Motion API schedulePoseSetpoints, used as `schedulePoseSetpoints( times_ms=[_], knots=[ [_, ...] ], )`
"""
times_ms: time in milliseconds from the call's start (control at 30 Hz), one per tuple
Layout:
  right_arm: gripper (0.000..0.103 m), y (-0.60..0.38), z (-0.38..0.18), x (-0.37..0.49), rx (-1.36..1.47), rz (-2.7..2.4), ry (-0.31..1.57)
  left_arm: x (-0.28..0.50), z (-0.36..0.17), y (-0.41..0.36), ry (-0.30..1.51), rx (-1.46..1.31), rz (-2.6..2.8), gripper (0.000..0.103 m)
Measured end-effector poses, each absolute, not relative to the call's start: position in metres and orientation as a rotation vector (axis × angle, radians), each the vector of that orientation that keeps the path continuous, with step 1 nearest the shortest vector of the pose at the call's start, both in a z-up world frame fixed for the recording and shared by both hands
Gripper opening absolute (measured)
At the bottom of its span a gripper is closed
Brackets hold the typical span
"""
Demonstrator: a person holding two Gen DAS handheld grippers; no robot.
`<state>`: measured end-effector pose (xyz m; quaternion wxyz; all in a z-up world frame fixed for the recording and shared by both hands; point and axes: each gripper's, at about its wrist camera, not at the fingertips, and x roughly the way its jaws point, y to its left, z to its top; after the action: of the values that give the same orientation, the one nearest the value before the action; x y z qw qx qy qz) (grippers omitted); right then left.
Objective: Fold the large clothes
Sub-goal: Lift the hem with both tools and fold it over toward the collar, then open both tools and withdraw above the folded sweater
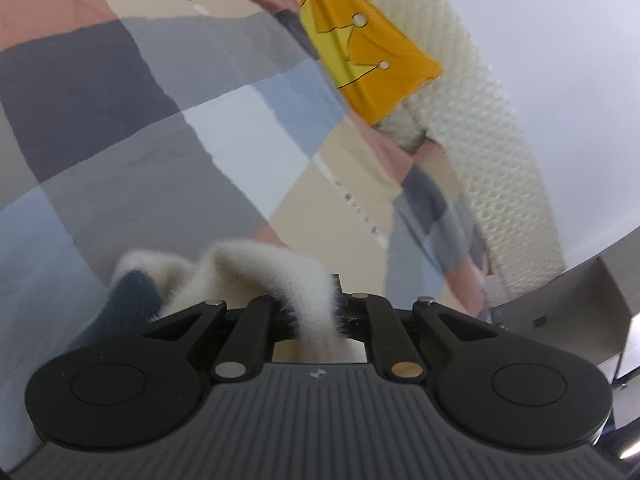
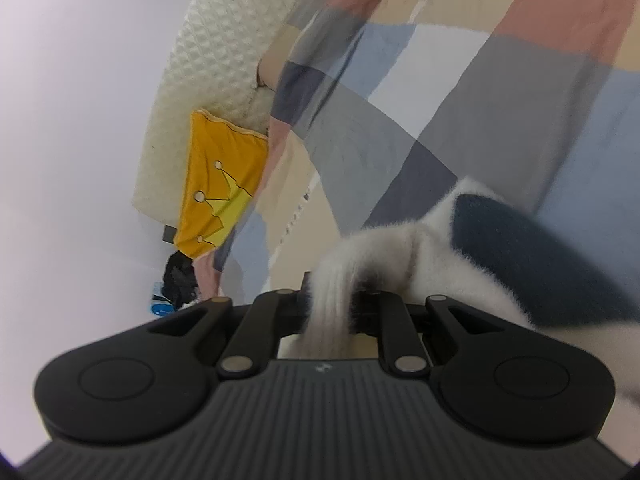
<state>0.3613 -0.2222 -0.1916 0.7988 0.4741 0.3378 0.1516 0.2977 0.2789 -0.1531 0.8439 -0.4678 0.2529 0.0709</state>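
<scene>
Up close, the left claw [image 1: 320,312] is clamped on a fold of a fluffy cream garment [image 1: 256,280], whose fabric bunches up between its fingers. Likewise the right claw [image 2: 332,300] pinches the same cream garment [image 2: 424,248], where a dark navy patch [image 2: 532,252] shows on its fuzzy pile. Beyond both claws spreads a bed with a patchwork cover [image 1: 160,132] of grey, blue, pink and beige squares. Farther off, a yellow cushion [image 1: 360,40] with a crown design leans against a cream quilted headboard [image 1: 480,120], by the pale wall [image 2: 72,120].
</scene>
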Motion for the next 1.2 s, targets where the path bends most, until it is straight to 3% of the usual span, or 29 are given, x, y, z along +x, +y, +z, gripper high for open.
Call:
schedulePoseSetpoints(
  times_ms=[400, 667, 767, 800, 833, 900, 1033, 1200],
  knots=[
    [0.016, -0.201, -0.236, 0.409, 0.980, 0.329, 0.773, 0.353, -0.224, 0.322, 0.615, -1.045, 0.155, 0.009],
    [0.024, -0.200, -0.229, 0.397, 0.965, 0.367, 0.744, 0.343, -0.204, 0.317, 0.634, -0.994, 0.122, 0.011],
    [0.052, -0.199, -0.222, 0.391, 0.962, 0.398, 0.735, 0.336, -0.192, 0.311, 0.628, -0.957, 0.108, 0.032],
    [0.064, -0.199, -0.218, 0.389, 0.959, 0.412, 0.726, 0.333, -0.187, 0.308, 0.615, -0.939, 0.110, 0.052],
    [0.073, -0.197, -0.213, 0.387, 0.945, 0.424, 0.720, 0.330, -0.182, 0.305, 0.602, -0.917, 0.110, 0.063],
    [0.081, -0.191, -0.202, 0.383, 0.880, 0.452, 0.715, 0.321, -0.170, 0.297, 0.570, -0.866, 0.099, 0.066],
    [0.081, -0.175, -0.185, 0.370, 0.770, 0.530, 0.693, 0.310, -0.151, 0.276, 0.541, -0.744, 0.051, 0.082],
    [0.081, -0.152, -0.177, 0.360, 0.609, 0.549, 0.698, 0.308, -0.143, 0.236, 0.559, -0.516, 0.068, 0.086]
  ],
)
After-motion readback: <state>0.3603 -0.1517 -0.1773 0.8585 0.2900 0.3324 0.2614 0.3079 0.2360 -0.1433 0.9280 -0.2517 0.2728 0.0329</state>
